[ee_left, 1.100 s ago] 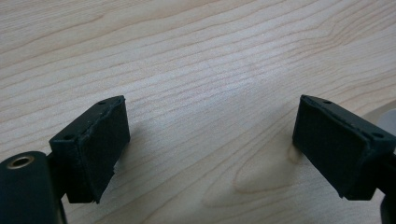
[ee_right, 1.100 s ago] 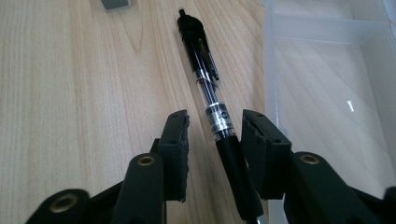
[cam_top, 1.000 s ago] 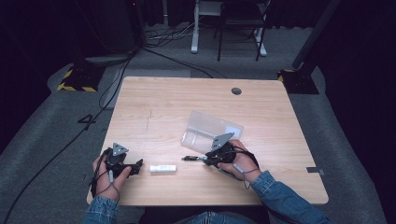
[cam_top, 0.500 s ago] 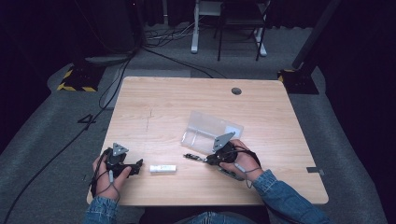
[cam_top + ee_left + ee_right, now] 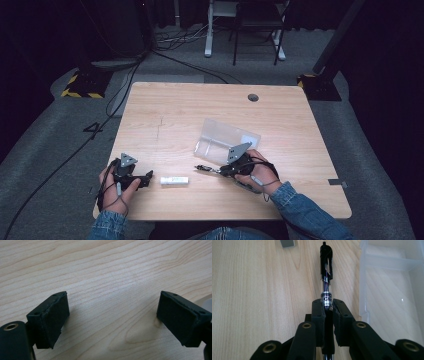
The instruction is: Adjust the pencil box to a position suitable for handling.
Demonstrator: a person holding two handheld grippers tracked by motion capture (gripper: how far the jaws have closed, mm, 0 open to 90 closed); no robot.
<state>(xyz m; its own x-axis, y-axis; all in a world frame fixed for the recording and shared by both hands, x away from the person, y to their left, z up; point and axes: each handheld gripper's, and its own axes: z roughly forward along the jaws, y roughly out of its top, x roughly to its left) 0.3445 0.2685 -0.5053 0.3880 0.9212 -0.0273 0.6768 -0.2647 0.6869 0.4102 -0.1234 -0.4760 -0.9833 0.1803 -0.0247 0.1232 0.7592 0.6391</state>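
My right gripper (image 5: pixel 218 171) is shut on a black pen (image 5: pixel 326 267), which points away from the jaws with its clip end forward, just above the wooden table (image 5: pixel 200 115). A clear plastic box (image 5: pixel 226 141) lies open right behind that hand; its wall (image 5: pixel 387 262) runs along the right of the pen. A small white tube-like object (image 5: pixel 174 180) lies between the two hands. My left gripper (image 5: pixel 148 177) rests low at the table's front left, open, with bare wood between its pads (image 5: pixel 51 315).
A round cable hole (image 5: pixel 253 97) sits near the table's far edge. Beyond the table stand a chair and desk legs (image 5: pixel 240 30) on grey carpet, with cables on the floor. A grey object's corner (image 5: pixel 287 243) lies ahead of the pen.
The right hand has shifted slightly with the pen held; the left hand stays put.
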